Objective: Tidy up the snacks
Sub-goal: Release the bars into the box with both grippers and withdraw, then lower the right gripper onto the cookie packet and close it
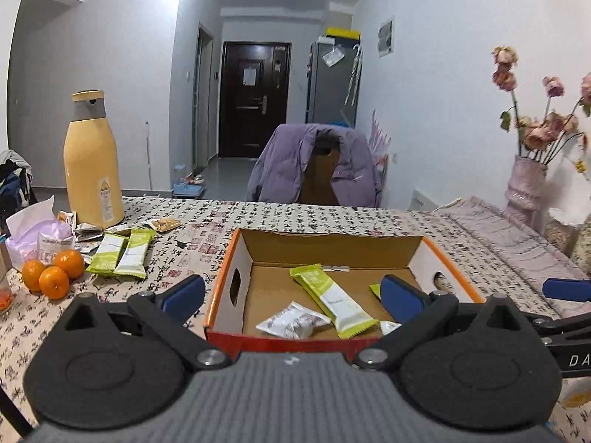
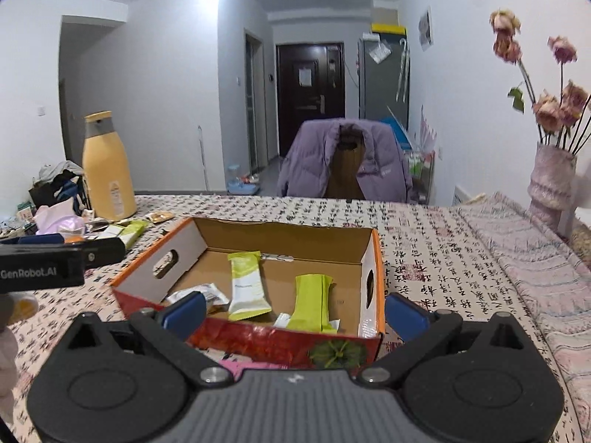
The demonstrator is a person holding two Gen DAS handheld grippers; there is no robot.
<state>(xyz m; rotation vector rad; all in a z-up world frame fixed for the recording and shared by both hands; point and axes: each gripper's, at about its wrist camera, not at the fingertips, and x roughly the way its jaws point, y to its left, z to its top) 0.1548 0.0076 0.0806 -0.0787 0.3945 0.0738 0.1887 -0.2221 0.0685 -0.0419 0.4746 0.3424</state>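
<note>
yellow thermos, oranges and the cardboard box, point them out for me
yellow thermos (image 1: 92, 170), left wrist view, middle of its body
oranges (image 1: 54, 282), left wrist view, front orange of three
cardboard box (image 2: 177, 243), right wrist view, its left wall

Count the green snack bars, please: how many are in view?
4. Two lie inside the box: one, another. Two lie together on the table by the oranges. More may be hidden.

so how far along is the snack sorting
Partly done: the cardboard box already holds two green bars and a white packet. Nothing in hand: left gripper and right gripper are open and empty. Left: two green bars and small packets by the yellow bottle.
</note>
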